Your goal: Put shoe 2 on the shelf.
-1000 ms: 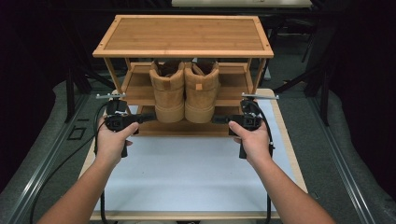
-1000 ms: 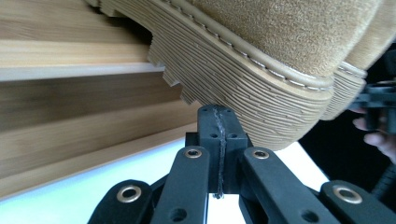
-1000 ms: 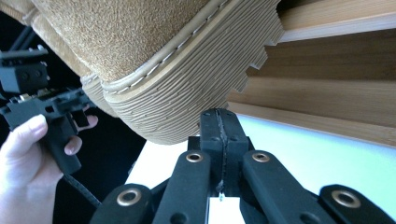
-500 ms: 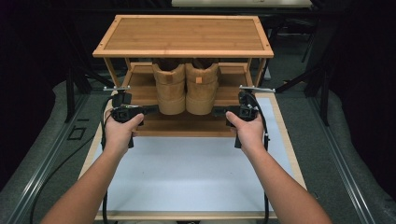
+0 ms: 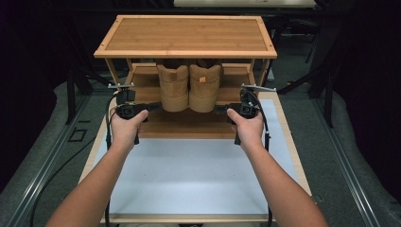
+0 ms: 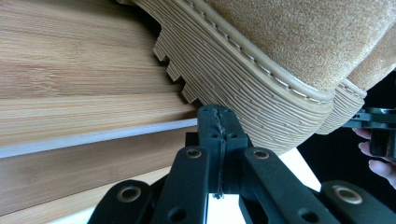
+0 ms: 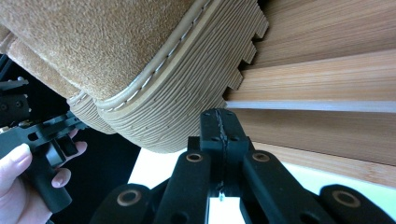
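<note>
My left gripper (image 5: 153, 107) and right gripper (image 5: 221, 109) flanked two tan suede boots (image 5: 189, 87) on the bamboo rack's (image 5: 184, 35) lower shelf (image 5: 142, 78), fingers pressed together, holding nothing. Ribbed soles overhung the shelf edge; heels faced me, long axes running away. White tabletop (image 5: 189, 170) lay open behind.
</note>
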`<action>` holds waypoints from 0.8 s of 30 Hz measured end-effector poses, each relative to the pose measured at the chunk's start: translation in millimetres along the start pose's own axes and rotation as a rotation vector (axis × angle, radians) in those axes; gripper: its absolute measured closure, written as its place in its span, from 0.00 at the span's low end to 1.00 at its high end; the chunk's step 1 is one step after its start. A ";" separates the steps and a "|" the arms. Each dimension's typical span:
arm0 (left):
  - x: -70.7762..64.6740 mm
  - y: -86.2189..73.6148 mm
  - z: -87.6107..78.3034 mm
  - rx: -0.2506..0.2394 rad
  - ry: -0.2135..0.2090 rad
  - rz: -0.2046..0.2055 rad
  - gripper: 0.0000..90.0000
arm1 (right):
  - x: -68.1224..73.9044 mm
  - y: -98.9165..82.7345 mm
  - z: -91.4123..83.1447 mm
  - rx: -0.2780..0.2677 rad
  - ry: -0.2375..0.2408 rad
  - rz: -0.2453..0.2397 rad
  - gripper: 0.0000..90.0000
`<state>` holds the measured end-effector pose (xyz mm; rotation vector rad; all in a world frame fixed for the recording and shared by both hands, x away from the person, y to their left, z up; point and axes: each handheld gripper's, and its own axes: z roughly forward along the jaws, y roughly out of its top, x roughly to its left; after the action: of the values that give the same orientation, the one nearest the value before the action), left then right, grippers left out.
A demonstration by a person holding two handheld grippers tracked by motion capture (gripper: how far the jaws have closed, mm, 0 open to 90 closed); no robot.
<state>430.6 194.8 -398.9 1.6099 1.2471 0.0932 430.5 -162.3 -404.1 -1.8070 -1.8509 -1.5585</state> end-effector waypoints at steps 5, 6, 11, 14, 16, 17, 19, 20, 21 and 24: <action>0.1 -0.5 -0.6 0.006 0.002 0.010 1.00 | -0.6 0.4 -0.2 0.008 -0.008 -0.015 1.00; 0.4 -0.6 -0.8 0.009 0.001 0.015 1.00 | -1.1 0.4 -0.3 0.009 -0.001 -0.014 1.00; 0.4 -0.5 -3.9 0.017 -0.005 0.026 1.00 | -2.2 0.0 -0.4 0.008 -0.001 -0.027 1.00; 0.5 -1.2 -5.8 0.032 0.003 0.035 0.99 | -2.2 -1.1 -0.6 0.015 -0.002 -0.034 1.00; 0.0 -1.8 -8.1 0.034 0.001 0.035 0.98 | -2.4 -2.4 -1.4 0.021 -0.003 -0.043 1.00; 0.2 -2.0 -9.6 0.038 0.001 0.041 0.98 | -2.4 -3.2 -2.2 0.023 -0.004 -0.049 1.00; -0.4 -3.7 -12.6 0.041 0.003 0.049 0.98 | -2.0 -4.7 -4.5 0.029 -0.008 -0.057 1.00; 0.6 -5.1 -14.5 0.042 0.004 0.056 0.97 | -2.3 -5.7 -6.0 0.033 -0.011 -0.066 1.00; 1.7 -7.0 -16.2 0.043 0.004 0.055 0.97 | -2.3 -6.9 -7.9 0.039 -0.018 -0.069 1.00; 7.1 -14.7 -21.7 0.050 0.006 0.057 0.96 | -5.0 -11.2 -14.4 0.047 -0.037 -0.094 1.00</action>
<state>411.2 213.1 -403.7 1.6903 1.2162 0.1030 415.3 -173.0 -407.1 -1.7649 -1.9985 -1.5077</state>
